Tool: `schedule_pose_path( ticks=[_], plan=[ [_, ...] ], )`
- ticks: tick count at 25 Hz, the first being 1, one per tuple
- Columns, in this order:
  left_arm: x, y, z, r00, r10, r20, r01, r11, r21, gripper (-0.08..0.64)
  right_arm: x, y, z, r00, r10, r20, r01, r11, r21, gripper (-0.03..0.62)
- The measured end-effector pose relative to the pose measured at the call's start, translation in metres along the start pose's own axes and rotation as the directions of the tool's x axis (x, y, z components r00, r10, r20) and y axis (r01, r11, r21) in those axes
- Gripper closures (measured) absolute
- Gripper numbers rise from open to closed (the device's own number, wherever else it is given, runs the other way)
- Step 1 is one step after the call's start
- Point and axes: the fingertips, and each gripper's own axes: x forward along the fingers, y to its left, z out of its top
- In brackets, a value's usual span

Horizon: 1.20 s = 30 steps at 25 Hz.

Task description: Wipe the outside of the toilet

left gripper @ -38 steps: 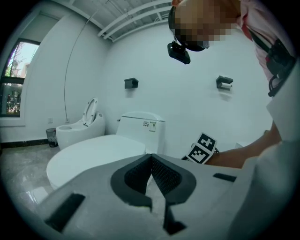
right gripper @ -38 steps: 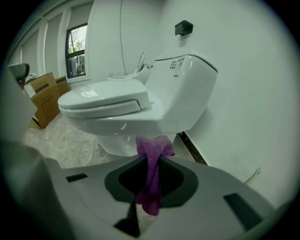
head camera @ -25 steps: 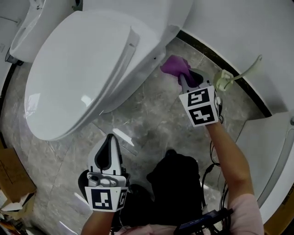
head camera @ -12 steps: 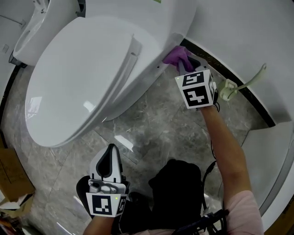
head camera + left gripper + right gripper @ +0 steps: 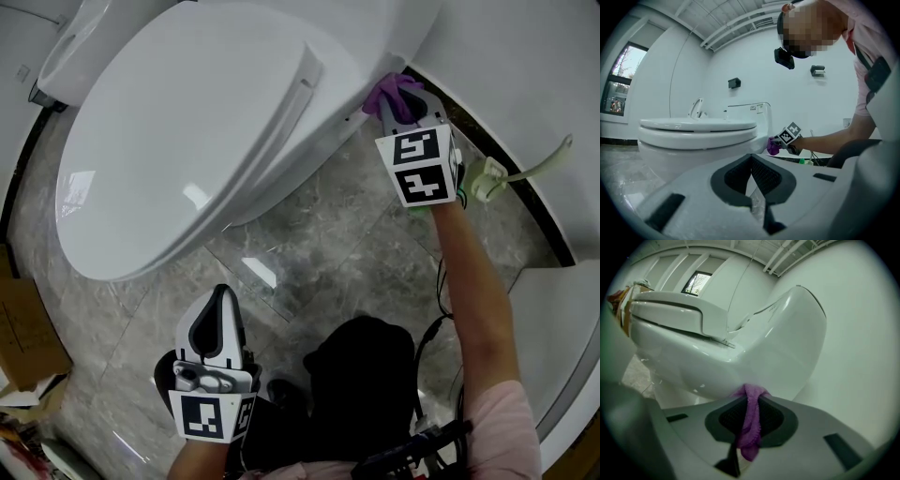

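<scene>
**Clearance beside the toilet's rear flank**

The right tongs (image 5: 398, 101), closed on a purple cloth (image 5: 392, 91), fill the tight corner between the side of the toilet (image 5: 187, 141) and the wall (image 5: 525, 56). The cloth touches the porcelain. A hose fitting (image 5: 490, 178) stands near this corner, against the dark skirting (image 5: 530, 208), and narrows the approach from that side. Open marble floor (image 5: 328, 244) lies along the bowl's flank, partly under the overhanging lid. The left tongs (image 5: 217, 314) hover over this floor with their jaws together and nothing between them. A cardboard box (image 5: 23, 328) bounds the floor on the left and a white fixture (image 5: 562, 328) on the right.
</scene>
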Motion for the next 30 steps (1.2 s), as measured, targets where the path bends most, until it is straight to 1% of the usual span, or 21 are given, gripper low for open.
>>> schedule_pose_path(
  ticks=[4, 11, 16, 21, 27, 30],
  plan=[
    [0.000, -0.006, 0.001, 1.000, -0.014, 0.003, 0.014, 1.000, 0.003, 0.552, -0.008, 0.014, 0.008, 0.999, 0.034, 0.028, -0.034, 0.999, -0.007, 0.537],
    [-0.004, -0.009, 0.001, 1.000, -0.017, 0.018, 0.017, 1.000, 0.002, 0.552, -0.024, 0.043, 0.018, 0.993, 0.094, 0.071, -0.091, 0.995, -0.051, 0.538],
    [-0.011, -0.007, 0.003, 0.999, -0.014, 0.032, 0.013, 1.000, 0.004, 0.552, -0.037, 0.067, 0.025, 0.984, 0.145, 0.102, -0.136, 0.987, -0.088, 0.538],
    [-0.020, -0.003, 0.004, 0.999, -0.009, 0.047, 0.009, 1.000, 0.009, 0.552, -0.053, 0.091, 0.035, 0.974, 0.185, 0.131, -0.165, 0.974, -0.156, 0.537],
    [-0.029, 0.002, 0.002, 0.999, 0.001, 0.052, -0.002, 1.000, 0.007, 0.552, -0.067, 0.119, 0.048, 0.957, 0.242, 0.161, -0.215, 0.962, -0.168, 0.538],
    [-0.036, 0.002, 0.003, 0.998, 0.004, 0.057, -0.004, 1.000, 0.010, 0.552, -0.078, 0.135, 0.056, 0.949, 0.266, 0.170, -0.233, 0.953, -0.192, 0.538]
  ],
)
